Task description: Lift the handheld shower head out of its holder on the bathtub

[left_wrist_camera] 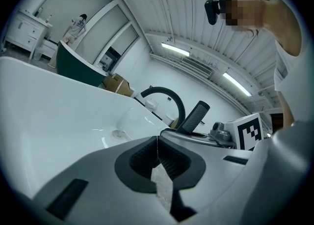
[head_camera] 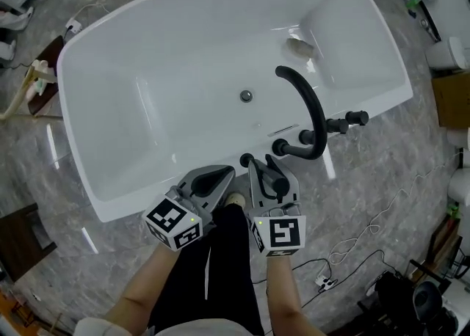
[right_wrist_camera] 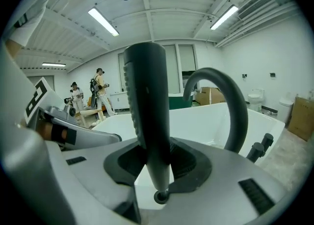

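The black handheld shower head [right_wrist_camera: 147, 116] stands upright between the pads of my right gripper [right_wrist_camera: 156, 162], which is shut on it; its lower end hangs free over the tub rim. From the head view, that right gripper [head_camera: 273, 179] holds the shower head [head_camera: 277, 174] just right of the small black holder [head_camera: 247, 159] on the bathtub [head_camera: 110, 202]. My left gripper [head_camera: 219, 174] sits beside it on the left, shut with nothing in it; its jaw tips meet in the left gripper view [left_wrist_camera: 157, 139], where the shower head [left_wrist_camera: 196, 116] shows to the right.
A black arched spout [head_camera: 308, 107] and black tap handles [head_camera: 345, 123] stand on the rim right of my grippers. The drain [head_camera: 246, 95] is in the tub floor. Cables and a power strip [head_camera: 327, 281] lie on the floor at right. People [right_wrist_camera: 100, 91] stand far off.
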Demonstrator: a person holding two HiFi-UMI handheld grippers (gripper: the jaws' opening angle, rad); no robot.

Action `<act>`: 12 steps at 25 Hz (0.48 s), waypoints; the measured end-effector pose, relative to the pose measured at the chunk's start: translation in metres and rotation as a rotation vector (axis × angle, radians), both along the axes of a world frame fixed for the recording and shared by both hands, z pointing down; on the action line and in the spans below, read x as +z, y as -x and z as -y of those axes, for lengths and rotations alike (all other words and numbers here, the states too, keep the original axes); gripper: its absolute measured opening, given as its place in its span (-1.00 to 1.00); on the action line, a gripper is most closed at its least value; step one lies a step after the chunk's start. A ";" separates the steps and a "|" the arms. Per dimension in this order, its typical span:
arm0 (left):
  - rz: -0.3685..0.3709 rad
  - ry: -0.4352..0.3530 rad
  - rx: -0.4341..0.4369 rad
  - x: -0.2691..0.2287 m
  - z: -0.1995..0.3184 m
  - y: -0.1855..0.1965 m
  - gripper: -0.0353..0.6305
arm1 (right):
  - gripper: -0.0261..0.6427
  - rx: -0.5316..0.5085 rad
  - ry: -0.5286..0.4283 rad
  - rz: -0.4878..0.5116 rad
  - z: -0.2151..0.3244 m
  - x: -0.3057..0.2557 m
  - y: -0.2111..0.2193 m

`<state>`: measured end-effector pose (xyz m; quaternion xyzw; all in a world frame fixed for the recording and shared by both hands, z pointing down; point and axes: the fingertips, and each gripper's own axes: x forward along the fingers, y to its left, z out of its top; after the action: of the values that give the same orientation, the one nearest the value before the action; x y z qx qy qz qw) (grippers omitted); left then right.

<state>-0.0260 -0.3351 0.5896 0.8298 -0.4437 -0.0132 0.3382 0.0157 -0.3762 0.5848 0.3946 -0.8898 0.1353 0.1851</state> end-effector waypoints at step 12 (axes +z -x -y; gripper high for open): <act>0.041 -0.061 0.027 -0.091 -0.021 -0.005 -0.86 | -0.54 0.037 -0.063 0.054 -0.025 -0.116 -0.022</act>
<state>-0.0207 -0.3141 0.4991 0.8457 -0.4388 -0.0051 0.3039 0.0378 -0.3507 0.4685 0.4131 -0.8907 0.1210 0.1460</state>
